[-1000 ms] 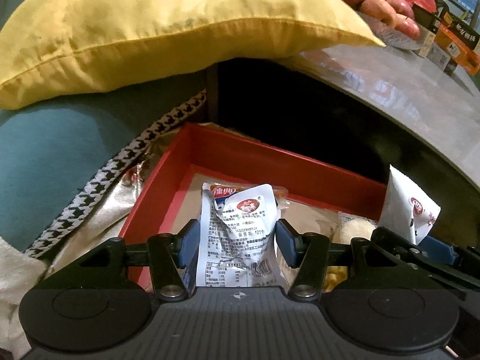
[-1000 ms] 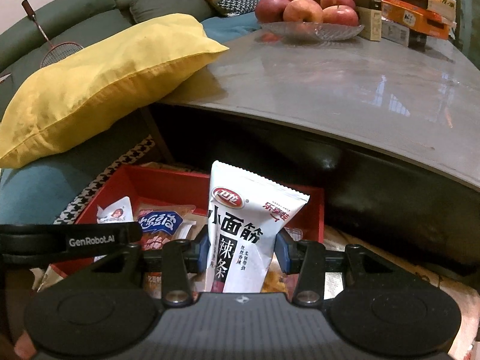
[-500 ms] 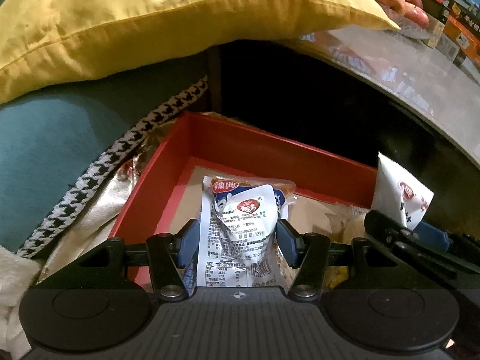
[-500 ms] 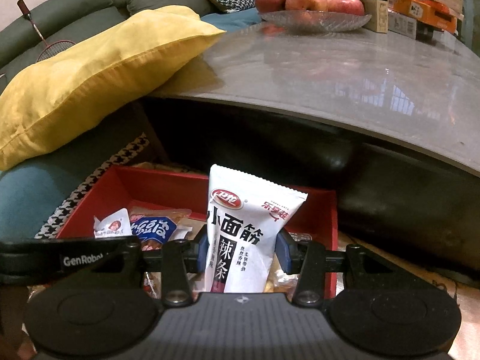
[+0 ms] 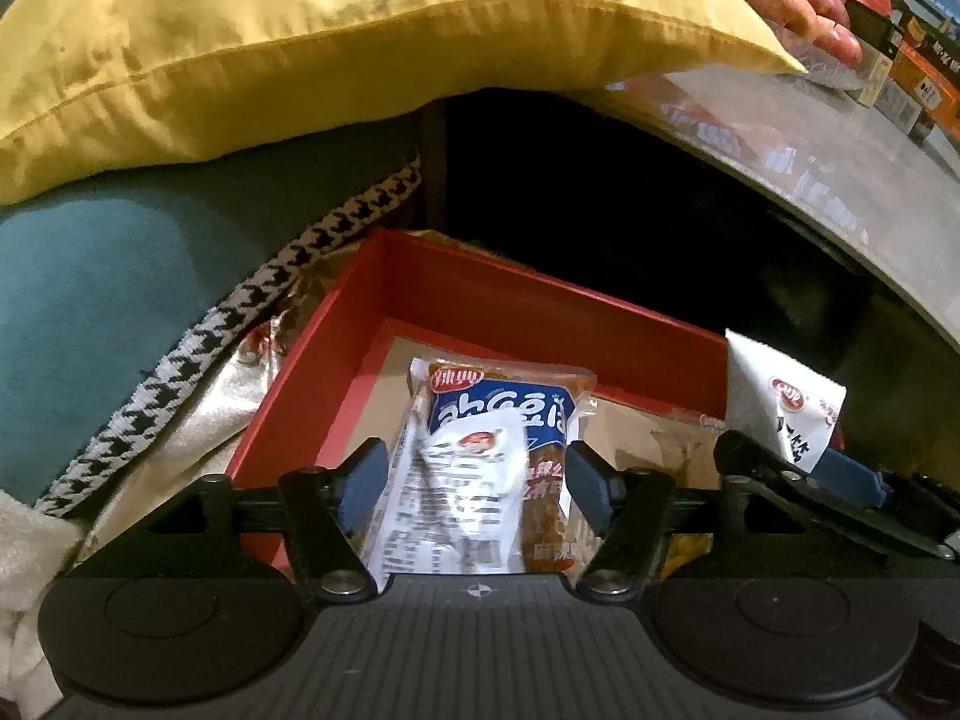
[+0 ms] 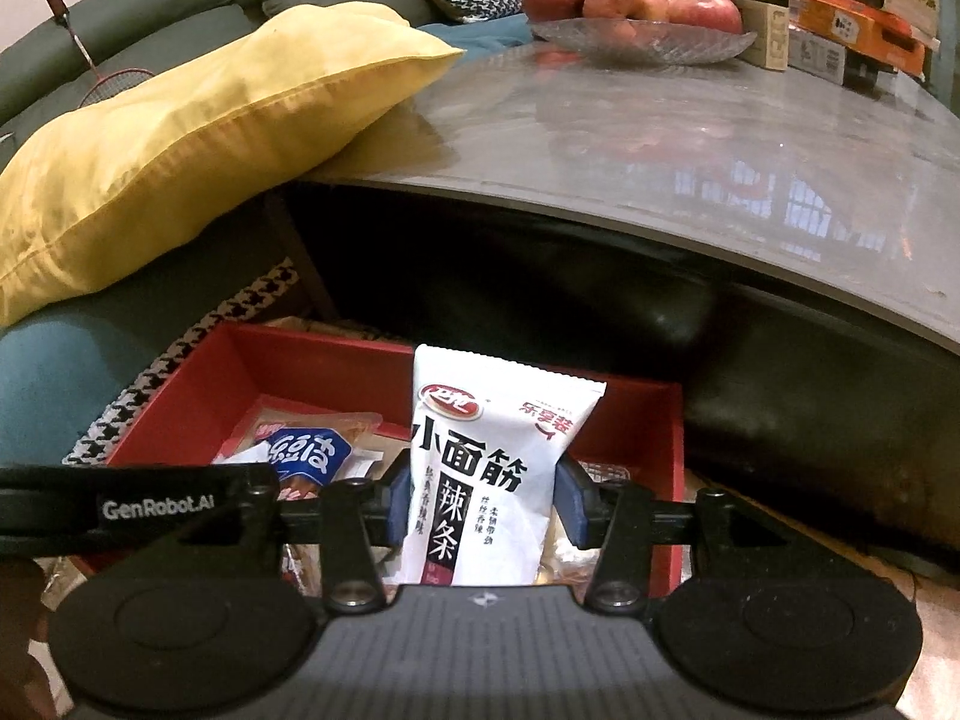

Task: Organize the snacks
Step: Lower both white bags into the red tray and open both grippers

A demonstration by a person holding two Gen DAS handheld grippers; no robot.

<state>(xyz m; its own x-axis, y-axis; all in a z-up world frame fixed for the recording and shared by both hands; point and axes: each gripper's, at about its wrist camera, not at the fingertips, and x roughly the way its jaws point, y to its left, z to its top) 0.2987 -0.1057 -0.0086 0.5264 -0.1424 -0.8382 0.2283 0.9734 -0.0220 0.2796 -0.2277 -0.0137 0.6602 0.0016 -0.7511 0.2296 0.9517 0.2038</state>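
The left gripper hangs over the red box, and its jaws have just been opening. The crinkled white snack packet lies between them with a gap on each side, so it is released and rests on the blue-labelled packet in the near left part of the box. To finish this step well, the left hand should lift straight back along its own line, so that neither pad catches the loose film and drags the packet out again.

The right gripper stands over the right side of the same box. Its jaws have just been easing apart too, yet the pads appear to bear on the tall white spicy-strip pack, which stands upright between them; I take it as grasped. That pack is best lowered until its bottom edge meets the snacks below, then tipped flat into the bare right part before letting go, as an upright pouch would likely topple over the low wall towards the dark gap under the bench.
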